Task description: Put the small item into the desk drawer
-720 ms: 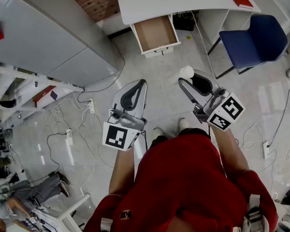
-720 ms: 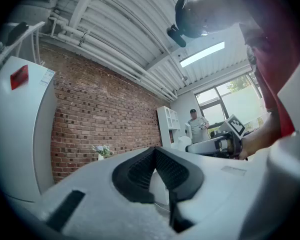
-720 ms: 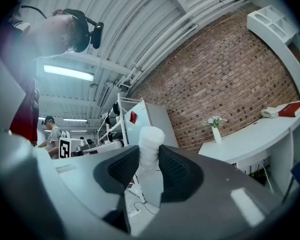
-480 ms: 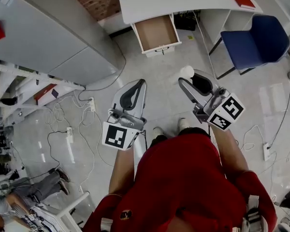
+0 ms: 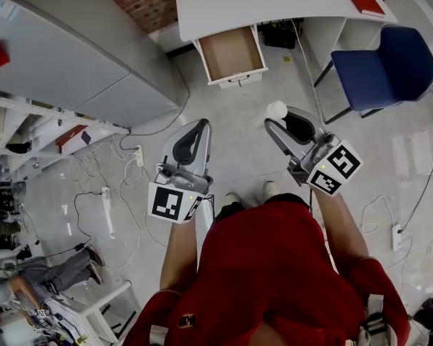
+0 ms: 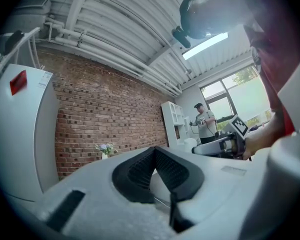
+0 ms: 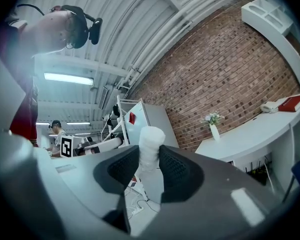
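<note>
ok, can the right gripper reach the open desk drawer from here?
Probably not yet: the drawer is pulled open and uncovered, but sits well ahead of the right gripper, which holds the white item. Stepping closer should do it.

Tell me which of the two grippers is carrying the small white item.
The right gripper: its jaws clamp a small white item, which sticks out beyond their tips. The left gripper has its jaws together with nothing between them.
</note>
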{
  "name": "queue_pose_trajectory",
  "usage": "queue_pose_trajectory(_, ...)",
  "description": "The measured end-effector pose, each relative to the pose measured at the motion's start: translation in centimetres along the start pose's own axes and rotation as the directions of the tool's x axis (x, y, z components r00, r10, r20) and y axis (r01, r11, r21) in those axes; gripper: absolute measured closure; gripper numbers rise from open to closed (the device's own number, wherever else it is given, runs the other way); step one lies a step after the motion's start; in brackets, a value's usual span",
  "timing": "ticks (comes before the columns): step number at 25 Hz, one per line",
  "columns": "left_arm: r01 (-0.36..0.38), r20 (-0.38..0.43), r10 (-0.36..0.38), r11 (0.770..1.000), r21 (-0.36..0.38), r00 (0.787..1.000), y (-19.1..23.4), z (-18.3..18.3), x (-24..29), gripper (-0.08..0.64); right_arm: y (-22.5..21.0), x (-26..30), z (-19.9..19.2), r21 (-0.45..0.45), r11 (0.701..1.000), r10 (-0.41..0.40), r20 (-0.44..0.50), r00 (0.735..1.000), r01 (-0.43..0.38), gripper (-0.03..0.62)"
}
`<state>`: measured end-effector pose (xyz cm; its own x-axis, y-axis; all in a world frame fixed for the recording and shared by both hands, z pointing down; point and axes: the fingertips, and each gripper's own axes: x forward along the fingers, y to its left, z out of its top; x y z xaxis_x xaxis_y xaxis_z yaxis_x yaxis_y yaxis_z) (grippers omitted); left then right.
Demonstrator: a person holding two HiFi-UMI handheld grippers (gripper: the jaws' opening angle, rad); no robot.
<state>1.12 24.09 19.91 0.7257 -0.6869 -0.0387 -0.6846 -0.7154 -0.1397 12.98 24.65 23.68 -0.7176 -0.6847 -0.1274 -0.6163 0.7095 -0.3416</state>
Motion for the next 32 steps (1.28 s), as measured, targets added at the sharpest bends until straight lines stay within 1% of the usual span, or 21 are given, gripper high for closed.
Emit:
queue_pose_trajectory(7, -0.065, -0.018, 0.065, 0.998, 0.004, 0.998, 0.1, -0.7, 2.5, 0.554, -4.3, -0.6, -0.3, 0.008, 1.0, 0.014, -0.04, 0.999, -0.013, 0.454)
queue_pose_trajectory(11, -0.094, -0.036, 0.094, 0.996, -0.007, 0.995, 1.8, -2.0, 3.3, 0.554, -6.0, 0.8, -0.6, -0.007, 1.0, 0.015, -0.058, 0.998, -0.016, 0.454)
queue_pose_trajectory(16, -0.098, -0.045, 0.098, 0.995, -0.009, 0.994, 4.5, -3.5, 4.7, 0.555, -8.5, 3.7, -1.2, -0.011, 1.0, -0.001, -0.089, 0.996, 0.0, 0.454)
queue_pose_trajectory(23, -0.092, -0.037, 0.092, 0.996, -0.015, 0.995, 11.7, -6.8, 7.2, 0.554, -11.3, 10.7, -3.5, -0.028, 0.999, -0.021, -0.173, 0.985, 0.016, 0.454)
queue_pose_trajectory(29, -0.068, -0.037, 0.066, 0.997, -0.039, 0.997, 19.2, -10.3, 10.4, 0.554, -15.2, 18.6, -5.5, -0.04, 0.998, -0.064, -0.245, 0.967, 0.056, 0.454)
queue_pose_trajectory(32, -0.071, -0.03, 0.07, 0.996, -0.055, 0.997, 22.2, -11.7, 11.6, 0.555, -17.1, 22.0, -7.1, -0.048, 0.995, -0.092, -0.273, 0.958, 0.082, 0.454)
